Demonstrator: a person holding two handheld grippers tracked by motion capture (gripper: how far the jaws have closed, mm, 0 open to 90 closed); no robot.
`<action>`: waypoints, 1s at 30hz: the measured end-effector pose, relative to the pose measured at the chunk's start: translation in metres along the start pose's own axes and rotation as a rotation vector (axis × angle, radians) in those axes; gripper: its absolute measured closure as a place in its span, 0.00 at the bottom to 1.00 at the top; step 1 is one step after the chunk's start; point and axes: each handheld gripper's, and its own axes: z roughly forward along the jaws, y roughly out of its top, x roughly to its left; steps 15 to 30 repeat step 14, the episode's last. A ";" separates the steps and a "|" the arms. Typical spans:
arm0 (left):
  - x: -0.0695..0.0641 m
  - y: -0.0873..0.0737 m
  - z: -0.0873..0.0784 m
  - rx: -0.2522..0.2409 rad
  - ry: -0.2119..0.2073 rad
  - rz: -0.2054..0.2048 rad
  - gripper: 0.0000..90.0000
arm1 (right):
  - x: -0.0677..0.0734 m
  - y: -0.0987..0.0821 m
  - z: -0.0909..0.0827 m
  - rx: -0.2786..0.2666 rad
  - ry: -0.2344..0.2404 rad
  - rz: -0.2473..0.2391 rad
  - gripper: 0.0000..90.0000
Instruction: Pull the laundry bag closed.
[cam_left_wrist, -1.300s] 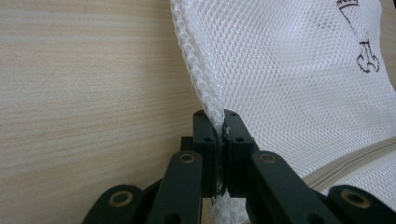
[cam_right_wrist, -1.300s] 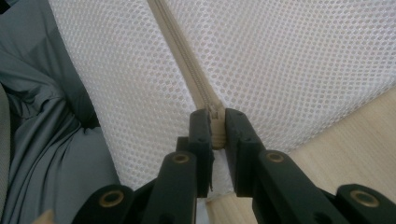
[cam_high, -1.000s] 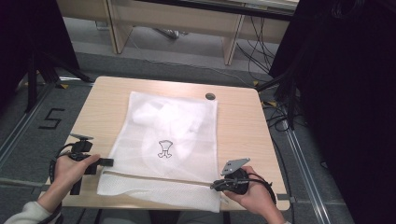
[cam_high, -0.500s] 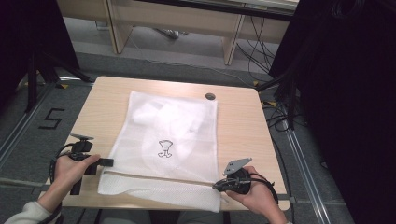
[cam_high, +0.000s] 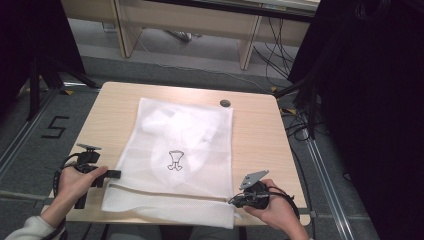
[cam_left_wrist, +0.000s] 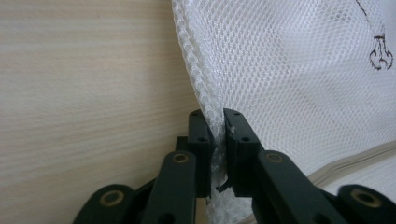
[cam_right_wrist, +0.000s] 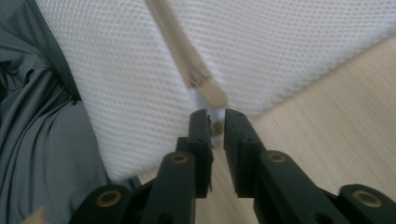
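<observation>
The white mesh laundry bag (cam_high: 175, 160) lies flat on the desk (cam_high: 260, 140), its zipper (cam_high: 170, 194) running crosswise along the near end, from one hand to the other. The left gripper (cam_left_wrist: 219, 135) sits at the bag's left edge, its jaws just easing apart with mesh still between them. The right gripper (cam_right_wrist: 215, 128) is at the zipper's right end, jaws likewise just loosening, the zipper tab (cam_right_wrist: 212, 95) barely between them. Each hand is nearest its own end.
</observation>
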 end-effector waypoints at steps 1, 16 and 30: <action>0.000 0.000 -0.002 -0.004 0.001 0.013 0.82 | -0.002 0.000 0.001 -0.049 0.010 -0.010 0.79; -0.009 -0.013 -0.021 -0.213 0.073 0.170 0.36 | -0.012 0.000 -0.006 -0.262 -0.147 0.086 0.67; -0.009 -0.013 -0.021 -0.213 0.073 0.170 0.36 | -0.012 0.000 -0.006 -0.262 -0.147 0.086 0.67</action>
